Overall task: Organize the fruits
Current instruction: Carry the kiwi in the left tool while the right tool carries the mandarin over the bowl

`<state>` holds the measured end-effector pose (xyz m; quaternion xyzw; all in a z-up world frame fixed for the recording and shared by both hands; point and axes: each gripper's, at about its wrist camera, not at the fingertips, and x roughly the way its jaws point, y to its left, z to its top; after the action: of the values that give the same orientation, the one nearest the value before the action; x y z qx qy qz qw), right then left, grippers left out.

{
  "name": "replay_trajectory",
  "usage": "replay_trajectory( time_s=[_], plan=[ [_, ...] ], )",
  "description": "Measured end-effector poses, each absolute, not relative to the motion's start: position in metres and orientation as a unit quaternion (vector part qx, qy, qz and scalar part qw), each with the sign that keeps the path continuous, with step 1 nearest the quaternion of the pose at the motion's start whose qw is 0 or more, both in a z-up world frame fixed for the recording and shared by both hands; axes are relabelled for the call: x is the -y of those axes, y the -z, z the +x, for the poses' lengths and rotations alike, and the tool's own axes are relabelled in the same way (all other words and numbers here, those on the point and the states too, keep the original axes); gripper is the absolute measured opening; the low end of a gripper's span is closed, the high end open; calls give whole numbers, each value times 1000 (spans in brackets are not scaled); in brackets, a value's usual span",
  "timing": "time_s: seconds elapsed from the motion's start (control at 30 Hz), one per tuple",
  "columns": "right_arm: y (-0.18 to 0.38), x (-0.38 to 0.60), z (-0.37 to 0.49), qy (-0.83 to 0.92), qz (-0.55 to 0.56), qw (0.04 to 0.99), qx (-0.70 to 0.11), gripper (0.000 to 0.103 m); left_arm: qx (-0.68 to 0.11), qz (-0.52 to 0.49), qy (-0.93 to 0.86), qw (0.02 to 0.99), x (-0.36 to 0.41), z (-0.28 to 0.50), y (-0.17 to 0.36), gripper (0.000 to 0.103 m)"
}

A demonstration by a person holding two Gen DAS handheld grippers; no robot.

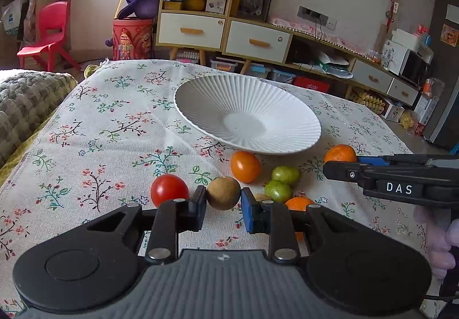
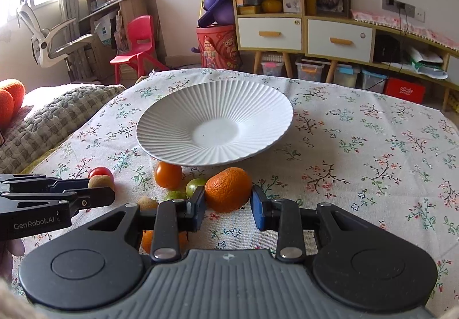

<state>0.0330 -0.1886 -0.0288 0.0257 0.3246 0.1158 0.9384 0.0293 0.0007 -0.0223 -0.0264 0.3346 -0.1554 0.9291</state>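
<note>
My left gripper (image 1: 223, 204) was squeezed shut on a small brown fruit (image 1: 223, 193). The brown fruit sat right between the two pads, and both pads pressed on its sides. Just left of the jaws I saw a red tomato (image 1: 169, 190) on the cloth. Past the jaws, a bit to the right, sat an orange tomato (image 1: 245, 166). Two little green fruits (image 1: 282, 183) lay close together right of the jaws. Behind the right pad another brown fruit (image 1: 262, 197) peeked out, and an orange (image 1: 298, 203) lay just beside it.

My right gripper (image 2: 228, 204) was clamped on a bigger orange (image 2: 228, 190). That orange sat between its pads, and each pad touched one side of it. I could not tell if it was lifted off the cloth. Left of these jaws lay the green fruits and the orange tomato. The other orange showed under the left finger.

A white plate (image 2: 172, 118) with lines in it sat past both sets of jaws, beyond the fruit. Nothing was in it.

All of this rested on a flowery tablecloth (image 2: 358, 147). Far past the jaws I saw a red chair (image 2: 137, 41) on the floor and a cabinet with white drawers (image 2: 269, 32) by the wall.
</note>
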Motion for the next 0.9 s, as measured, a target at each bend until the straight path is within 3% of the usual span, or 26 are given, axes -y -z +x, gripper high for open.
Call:
replay_trajectory(
  time_s=[0.9],
  plan=[
    [14,184,97,-147,20,930,-335,30,-342,33,175,923,27,107,0,9]
  ],
)
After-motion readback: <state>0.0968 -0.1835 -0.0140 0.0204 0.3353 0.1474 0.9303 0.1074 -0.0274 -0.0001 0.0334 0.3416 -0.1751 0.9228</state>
